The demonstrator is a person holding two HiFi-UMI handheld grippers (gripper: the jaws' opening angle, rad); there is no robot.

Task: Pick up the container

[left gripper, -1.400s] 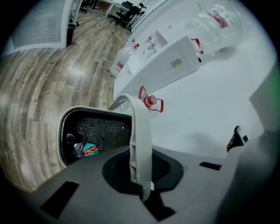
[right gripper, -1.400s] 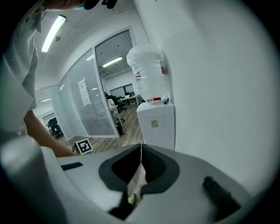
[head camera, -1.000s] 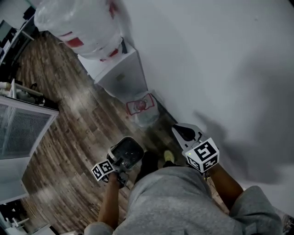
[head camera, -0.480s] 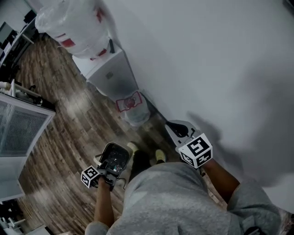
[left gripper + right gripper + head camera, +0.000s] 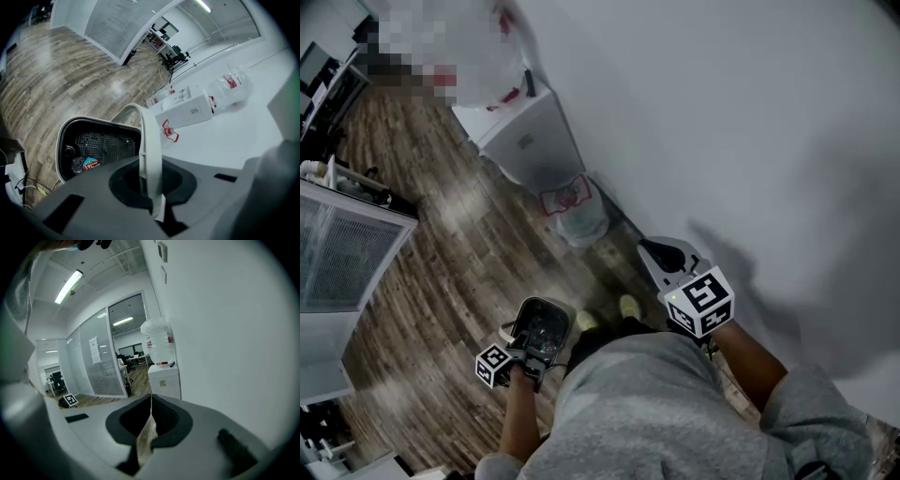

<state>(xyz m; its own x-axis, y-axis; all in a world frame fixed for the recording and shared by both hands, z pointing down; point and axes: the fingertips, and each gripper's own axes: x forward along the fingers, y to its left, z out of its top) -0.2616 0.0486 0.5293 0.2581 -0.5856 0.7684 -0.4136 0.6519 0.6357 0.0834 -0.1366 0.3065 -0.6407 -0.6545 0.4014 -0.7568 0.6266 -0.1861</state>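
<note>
Left claw [image 5: 152,197]: clenched on the white curved plastic handle [image 5: 149,140], which passes upright between the jaws. From this handle hangs the white-rimmed, dark-lined container with a mesh inner wall [image 5: 60,150]. The container sits just beyond and below the claw, with its open mouth turned toward the left gripper view. A small stickered item lies inside it. In the head view the container is clear of the brown wooden plank floor [image 5: 441,244], close in front of the person's grey-clad body. Right claw [image 5: 143,451]: jaws together, with a thin pale strip [image 5: 150,425] pinched edge-on between them. What the strip is cannot be determined. This claw takes no part in the hold. Further out, ahead of both claws, a white box-shaped water dispenser cabinet [image 5: 530,141] stands against the white wall. Status: grasp and lift appear complete, since the load is carried by the handle alone. Remaining, as judged: keep the grip secure and the container steady.
</note>
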